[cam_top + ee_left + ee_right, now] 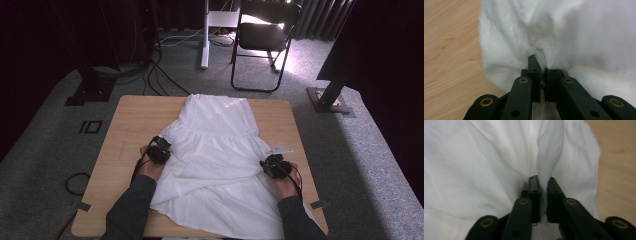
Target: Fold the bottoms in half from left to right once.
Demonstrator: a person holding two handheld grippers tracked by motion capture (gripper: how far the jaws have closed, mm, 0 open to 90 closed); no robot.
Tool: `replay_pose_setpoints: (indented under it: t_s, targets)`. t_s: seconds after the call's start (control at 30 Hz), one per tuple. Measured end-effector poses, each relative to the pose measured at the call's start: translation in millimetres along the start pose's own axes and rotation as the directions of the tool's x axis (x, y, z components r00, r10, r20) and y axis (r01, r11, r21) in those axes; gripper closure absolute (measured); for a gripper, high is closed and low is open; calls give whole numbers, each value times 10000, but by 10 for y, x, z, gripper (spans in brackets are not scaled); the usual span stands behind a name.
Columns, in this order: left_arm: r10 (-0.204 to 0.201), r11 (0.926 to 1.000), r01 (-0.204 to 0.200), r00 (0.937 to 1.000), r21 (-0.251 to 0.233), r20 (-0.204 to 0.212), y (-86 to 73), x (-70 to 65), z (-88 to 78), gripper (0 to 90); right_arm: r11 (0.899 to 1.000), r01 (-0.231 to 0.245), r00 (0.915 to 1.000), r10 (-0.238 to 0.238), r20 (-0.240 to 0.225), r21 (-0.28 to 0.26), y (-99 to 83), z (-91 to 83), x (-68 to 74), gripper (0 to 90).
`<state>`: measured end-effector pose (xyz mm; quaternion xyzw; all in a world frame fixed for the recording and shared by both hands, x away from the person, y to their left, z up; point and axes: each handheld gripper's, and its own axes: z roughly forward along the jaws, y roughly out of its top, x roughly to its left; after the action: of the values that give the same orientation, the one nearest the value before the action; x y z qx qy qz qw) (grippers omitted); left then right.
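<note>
A white dress (217, 145) lies spread along the wooden table (130, 120), its narrow top at the far end and its wide skirt toward me. My left gripper (159, 149) rests at the dress's left edge. In the left gripper view its black jaws (541, 65) are shut on a pinched fold of the white cloth (564, 37). My right gripper (275, 166) sits at the dress's right edge. In the right gripper view its jaws (543, 183) clamp an upright fold of the cloth (549, 150).
A small white tag (281, 150) lies by the right gripper. Beyond the table stand a black folding chair (264, 36), a white stand post (205, 35) and black stand bases (90, 90) on grey carpet. Cables run across the floor (165, 75). Bare wood shows at the table's left (449, 50).
</note>
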<state>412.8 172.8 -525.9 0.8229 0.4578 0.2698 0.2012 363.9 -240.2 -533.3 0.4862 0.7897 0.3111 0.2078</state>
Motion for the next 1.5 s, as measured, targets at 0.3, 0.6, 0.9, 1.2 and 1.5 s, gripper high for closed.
replay_pose_setpoints:
  t_s: [0.3,0.6,0.9,1.2,1.5]
  targets:
    - [-854,9894,973,9902,-1077,1101,-284,64,-433,687,9883,-1238,9873,1317,890,-888,53,-264,-409,876]
    - [-1486,9761,1710,9756,-1342,1619,-553,75,-613,492,9909,-394,9991,411,107,-1289,265,-173,-94,520]
    - [-1183,9802,1488,9691,-1306,2164,-705,-113,-702,454,9970,309,9921,-392,-1193,-705,538,299,225,415]
    - [-1199,9806,1553,9578,-1194,2613,-857,-248,-769,447,9984,529,9835,-487,-1745,197,441,426,255,872]
    - [-1064,9771,1555,9482,-1451,2994,-978,-385,-941,446,9873,772,9812,-1000,-1648,-1388,90,-407,172,881]
